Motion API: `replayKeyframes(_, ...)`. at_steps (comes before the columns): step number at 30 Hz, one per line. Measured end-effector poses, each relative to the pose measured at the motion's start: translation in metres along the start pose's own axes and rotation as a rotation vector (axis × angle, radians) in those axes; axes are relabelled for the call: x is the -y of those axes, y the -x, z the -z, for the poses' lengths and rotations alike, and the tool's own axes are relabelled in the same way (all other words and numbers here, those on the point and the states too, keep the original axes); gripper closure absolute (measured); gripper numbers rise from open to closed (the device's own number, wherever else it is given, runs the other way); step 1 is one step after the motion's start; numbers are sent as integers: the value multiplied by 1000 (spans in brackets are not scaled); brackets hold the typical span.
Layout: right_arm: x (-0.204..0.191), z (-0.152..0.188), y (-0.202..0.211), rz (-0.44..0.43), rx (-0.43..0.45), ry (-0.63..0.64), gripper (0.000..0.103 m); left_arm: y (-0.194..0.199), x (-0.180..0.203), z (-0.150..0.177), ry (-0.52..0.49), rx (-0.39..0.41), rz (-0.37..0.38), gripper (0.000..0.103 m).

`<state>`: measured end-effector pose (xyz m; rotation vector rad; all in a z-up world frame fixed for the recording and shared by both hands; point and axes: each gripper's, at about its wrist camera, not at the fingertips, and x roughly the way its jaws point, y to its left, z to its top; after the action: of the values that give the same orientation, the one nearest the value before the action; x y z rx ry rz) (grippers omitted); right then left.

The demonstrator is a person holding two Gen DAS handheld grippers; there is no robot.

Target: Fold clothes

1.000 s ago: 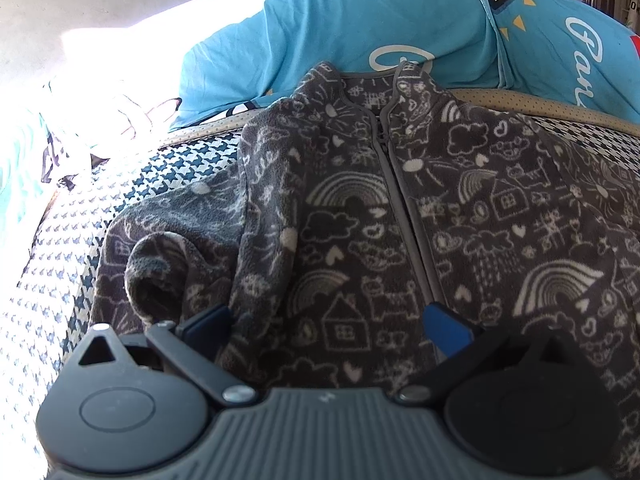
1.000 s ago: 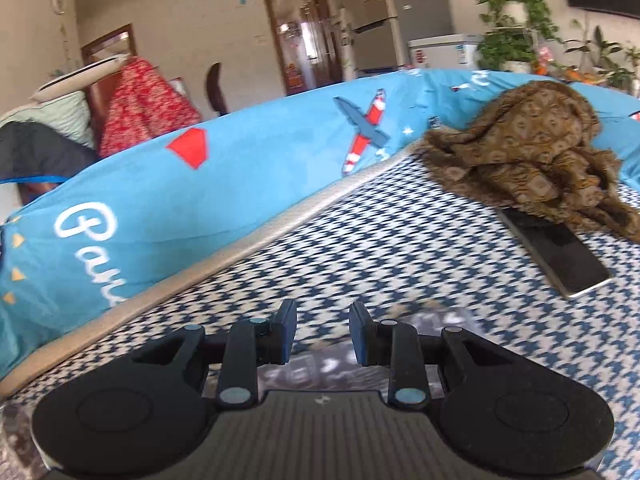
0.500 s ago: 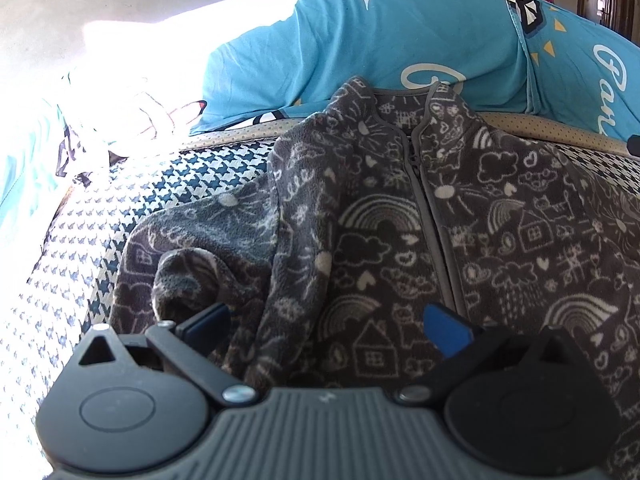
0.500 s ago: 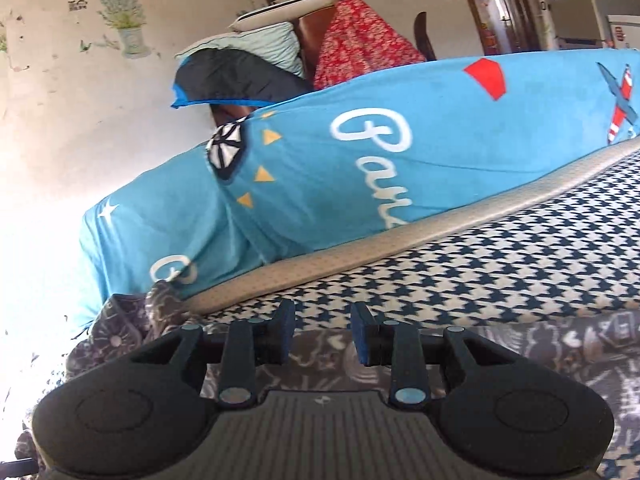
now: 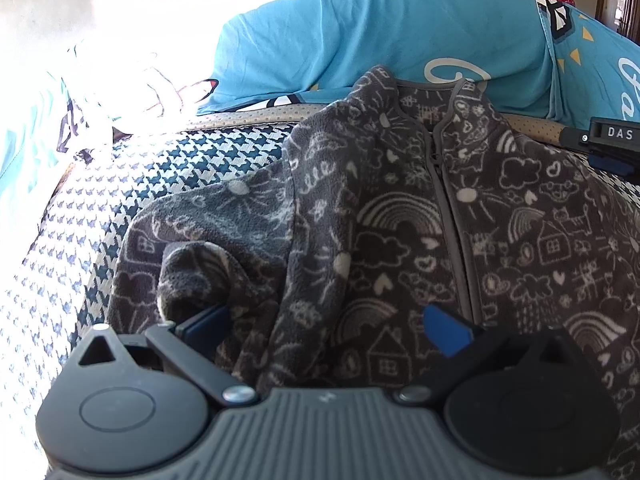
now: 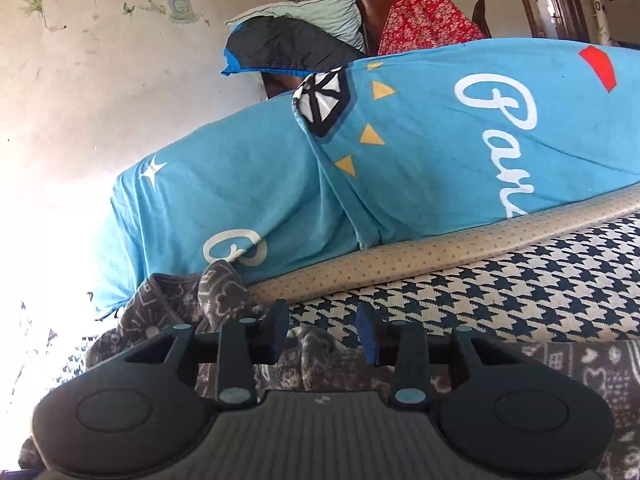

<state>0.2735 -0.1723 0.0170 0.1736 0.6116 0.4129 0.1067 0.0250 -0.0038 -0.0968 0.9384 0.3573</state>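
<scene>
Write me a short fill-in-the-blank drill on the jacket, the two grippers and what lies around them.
1. The grey doodle-print fleece jacket lies with its front zipper ____.
2. It rests on a ____-patterned cover.
3. The bright blue printed cushion behind its collar shows a white ____.
4. The left gripper has its jaws ____.

Missing words: closed; houndstooth; star; open

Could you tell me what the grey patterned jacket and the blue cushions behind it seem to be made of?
The jacket looks like soft fleece: a fuzzy, matte nap and thick rounded folds, with pale doodle prints. The blue cushions look like smooth woven cloth covers, perhaps cotton: flat, matte, finely creased, with crisp printed letters.
</scene>
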Motion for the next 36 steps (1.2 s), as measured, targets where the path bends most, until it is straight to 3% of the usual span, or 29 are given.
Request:
replayKeyframes(6, -12, 16, -28, 25, -70, 101, 57, -2, -3, 1, 1, -4, 1, 0)
replayKeyframes(10, -16, 24, -35, 42, -71, 148, 57, -4, -4, 2, 0, -5, -2, 0)
replayKeyframes(14, -17, 26, -35, 49, -43, 154, 83, -6, -5, 1, 0, -9, -7, 0)
replayKeyframes(16, -13, 23, -32, 56, -9, 109, 90, -7, -6, 2, 1, -10, -6, 0)
replayKeyframes(22, 4, 12, -26, 260, 95, 7, 94, -8, -10, 4, 0, -21, 10, 0)
replayKeyframes(26, 20, 16, -28, 341, 97, -97, 94, -8, -12, 5, 6, -29, 15, 0)
replayKeyframes(28, 15, 16, -29, 341, 98, -73, 94, -9, -13, 5, 7, -31, 12, 0)
replayKeyframes(31, 9, 13, -29, 302, 74, -57, 82, -10, -12, 5, 8, -40, 2, 0)
replayKeyframes(33, 14, 8, -20, 245, 68, -105, 63, -9, -10, 6, 9, -39, -1, 0)
replayKeyframes(36, 21, 1, -1, 213, 81, -130, 60, -5, -5, 7, -4, -30, -5, 0)
